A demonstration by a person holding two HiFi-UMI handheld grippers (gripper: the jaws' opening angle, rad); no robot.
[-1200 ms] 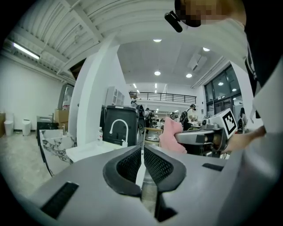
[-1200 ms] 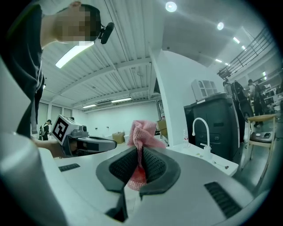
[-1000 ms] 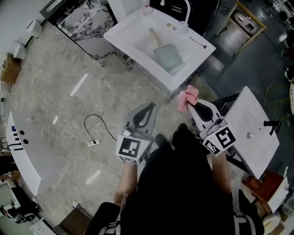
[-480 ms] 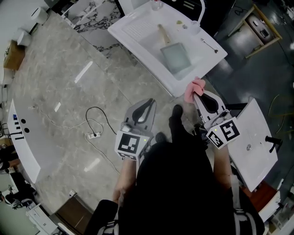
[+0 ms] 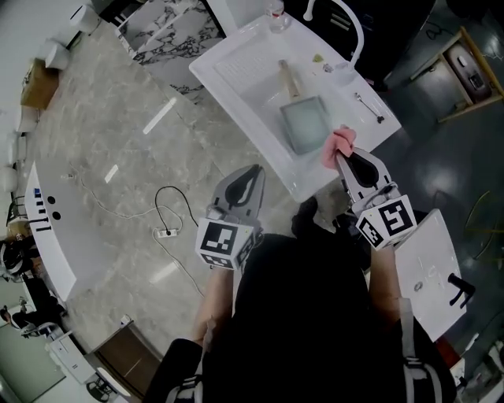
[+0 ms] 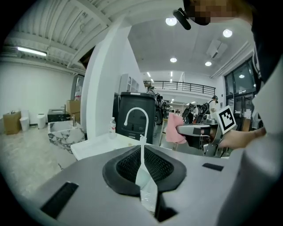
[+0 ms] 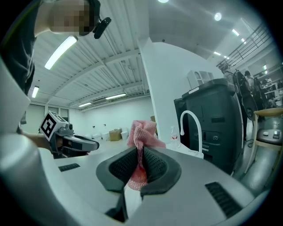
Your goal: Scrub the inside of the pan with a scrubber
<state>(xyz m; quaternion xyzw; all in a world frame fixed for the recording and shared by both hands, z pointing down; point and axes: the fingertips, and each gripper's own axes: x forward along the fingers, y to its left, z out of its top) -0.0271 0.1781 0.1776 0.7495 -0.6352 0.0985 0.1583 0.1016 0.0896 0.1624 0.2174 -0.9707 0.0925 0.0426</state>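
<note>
A square grey pan (image 5: 305, 123) with a wooden handle lies in the basin of a white sink unit (image 5: 236, 59), seen in the head view. My right gripper (image 5: 339, 151) is shut on a pink mesh scrubber (image 5: 339, 146) (image 7: 142, 132) and hangs at the sink's near edge, just right of the pan. My left gripper (image 5: 249, 177) is shut with nothing in it, over the floor short of the sink. In the left gripper view the scrubber (image 6: 175, 129) shows held up by the right gripper (image 6: 183, 129).
A curved white faucet (image 5: 344, 16) (image 7: 191, 128) rises at the sink's far side, with a clear bottle (image 5: 275, 11) and a spoon (image 5: 367, 106) on the rim. A second white sink unit (image 5: 429, 271) stands at the right. A power strip and cable (image 5: 165, 228) lie on the marble floor.
The person has stepped toward the sink. The right gripper with the scrubber went from short of the sink to its near edge beside the pan; the left gripper followed, still shut.
</note>
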